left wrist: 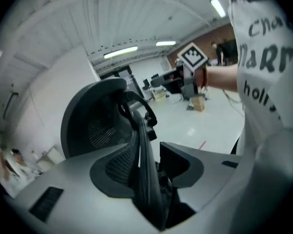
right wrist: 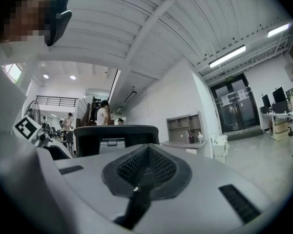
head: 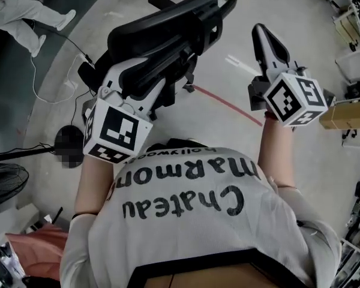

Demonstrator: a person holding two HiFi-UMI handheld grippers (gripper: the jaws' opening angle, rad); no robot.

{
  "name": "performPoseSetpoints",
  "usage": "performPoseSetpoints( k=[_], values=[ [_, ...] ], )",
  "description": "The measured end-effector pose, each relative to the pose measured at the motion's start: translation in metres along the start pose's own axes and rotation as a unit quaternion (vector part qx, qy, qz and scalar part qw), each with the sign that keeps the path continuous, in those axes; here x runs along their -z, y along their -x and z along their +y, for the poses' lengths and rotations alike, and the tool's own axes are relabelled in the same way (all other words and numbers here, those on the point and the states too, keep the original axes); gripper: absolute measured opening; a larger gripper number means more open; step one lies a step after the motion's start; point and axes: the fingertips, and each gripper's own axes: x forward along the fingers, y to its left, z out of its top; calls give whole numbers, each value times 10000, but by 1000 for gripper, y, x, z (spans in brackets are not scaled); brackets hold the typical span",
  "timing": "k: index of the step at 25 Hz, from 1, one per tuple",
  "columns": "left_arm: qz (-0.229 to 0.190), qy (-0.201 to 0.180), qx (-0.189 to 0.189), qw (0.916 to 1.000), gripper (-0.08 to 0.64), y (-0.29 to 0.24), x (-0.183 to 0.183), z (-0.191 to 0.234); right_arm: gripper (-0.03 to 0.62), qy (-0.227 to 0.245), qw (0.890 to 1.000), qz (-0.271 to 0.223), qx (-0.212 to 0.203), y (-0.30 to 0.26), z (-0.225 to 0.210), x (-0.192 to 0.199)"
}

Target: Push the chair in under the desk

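A black mesh office chair (head: 162, 35) stands on the grey floor in front of me, its back toward me. My left gripper (head: 159, 80) reaches to the chair's back. In the left gripper view the jaws of the left gripper (left wrist: 149, 145) stand open, with the thin edge of the chair (left wrist: 95, 126) back running between them and a gap on the right side. My right gripper (head: 260, 29) is held up to the right of the chair, clear of it. Its jaws are shut on nothing. The right gripper (right wrist: 146, 150) view shows the chair's (right wrist: 117, 135) top beyond it.
A red tape line (head: 228, 104) crosses the floor right of the chair. A floor fan (head: 3, 182) and a white cable (head: 48, 71) lie at the left, where a person (head: 18, 11) sits. A wooden slab edge (head: 348, 114) and shelves stand at the right.
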Motion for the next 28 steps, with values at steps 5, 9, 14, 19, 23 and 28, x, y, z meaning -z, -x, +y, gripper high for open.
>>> performPoseSetpoints(
  k=[5,9,14,19,23,28],
  values=[
    [1091,-540,-500,9913,150,-21,29,1,8,-219,9993,14,-295,0,-28,3],
    [1024,34,-720,9921,152,-16,31,9,8,-355,9978,-98,-555,-8,-38,-1],
    [1392,35,-860,9865,216,-3,45,26,8,-267,9950,108,-954,-22,-38,8],
    [1734,87,-931,9804,222,37,78,39,8,-94,9903,525,-1281,-29,-21,26],
    [2155,50,-1203,9690,244,50,93,57,15,265,9835,973,-1504,-39,-31,42],
    [2659,-120,-1340,9546,210,49,109,77,97,1052,9548,1443,-2377,-44,-26,65]
  ],
)
